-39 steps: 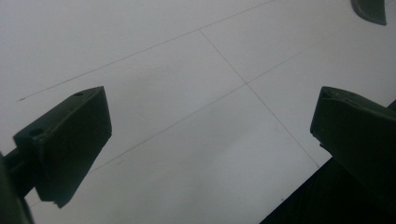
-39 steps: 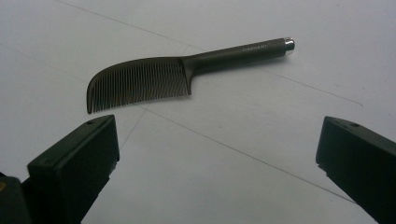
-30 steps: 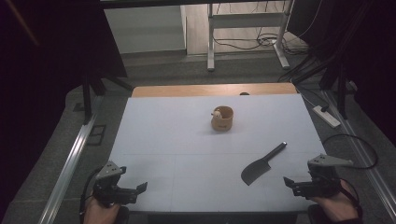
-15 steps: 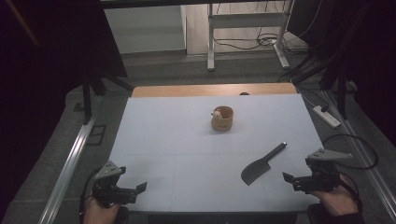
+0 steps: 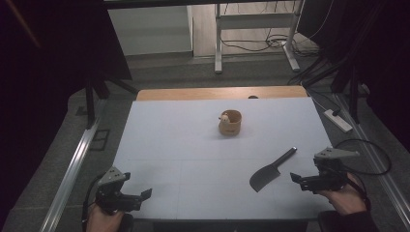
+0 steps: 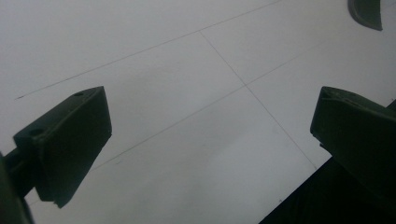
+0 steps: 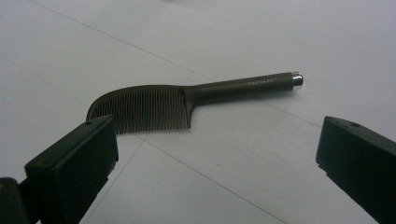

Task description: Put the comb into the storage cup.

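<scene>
My right claw (image 5: 296,179) hovers low over the white table (image 5: 183,145), its jaws spread wide with nothing between them, aimed at the comb (image 5: 270,170) just beyond its tips. In the right gripper view the comb (image 7: 187,100) lies flat on the table (image 7: 280,42), a dark, long-handled piece with fine teeth along one curved edge and a metal cap at the end of the handle; small lettering runs along the handle, too fine for me to read. From the high view the same comb reads as little more than a dark blade shape, and its teeth cannot be made out there.

My left claw (image 5: 145,194) sits at the near left corner of the table, well apart from the comb, jaws likewise open and holding nothing. In the left gripper view I see bare table (image 6: 177,93) crossed by faint lines, and a dark curved sliver (image 6: 366,11) cut off at the top right corner; I cannot tell what it is.

Toward the far middle of the table stands a small wooden holder (image 5: 230,123), with something pale at its left rim that I cannot identify. My hands are cropped by the bottom edge of the high view, and the room around the table is largely lost in shadow.
</scene>
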A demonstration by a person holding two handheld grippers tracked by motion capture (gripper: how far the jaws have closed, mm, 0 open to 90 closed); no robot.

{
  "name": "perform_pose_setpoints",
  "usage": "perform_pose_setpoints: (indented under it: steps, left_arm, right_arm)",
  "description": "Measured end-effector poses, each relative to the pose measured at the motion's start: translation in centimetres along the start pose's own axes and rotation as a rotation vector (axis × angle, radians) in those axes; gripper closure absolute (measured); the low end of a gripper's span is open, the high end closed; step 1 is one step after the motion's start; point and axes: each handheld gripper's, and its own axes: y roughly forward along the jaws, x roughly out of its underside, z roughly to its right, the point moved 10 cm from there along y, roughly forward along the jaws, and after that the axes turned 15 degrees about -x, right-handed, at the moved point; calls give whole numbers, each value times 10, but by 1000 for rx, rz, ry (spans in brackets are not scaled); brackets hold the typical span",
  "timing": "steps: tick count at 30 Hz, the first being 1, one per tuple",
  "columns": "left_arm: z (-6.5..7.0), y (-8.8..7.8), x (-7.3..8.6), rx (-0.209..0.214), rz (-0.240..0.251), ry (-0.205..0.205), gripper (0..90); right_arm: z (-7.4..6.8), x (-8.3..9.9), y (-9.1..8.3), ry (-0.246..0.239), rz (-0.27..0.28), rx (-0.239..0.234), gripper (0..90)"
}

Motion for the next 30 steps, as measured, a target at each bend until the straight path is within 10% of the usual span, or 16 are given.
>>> perform_pose_setpoints:
  steps: [30]
  left_arm:
    - [0, 0, -1, 8, 4, -7, 0]
  right_arm:
    - [17, -25, 20, -6, -40, 15, 0]
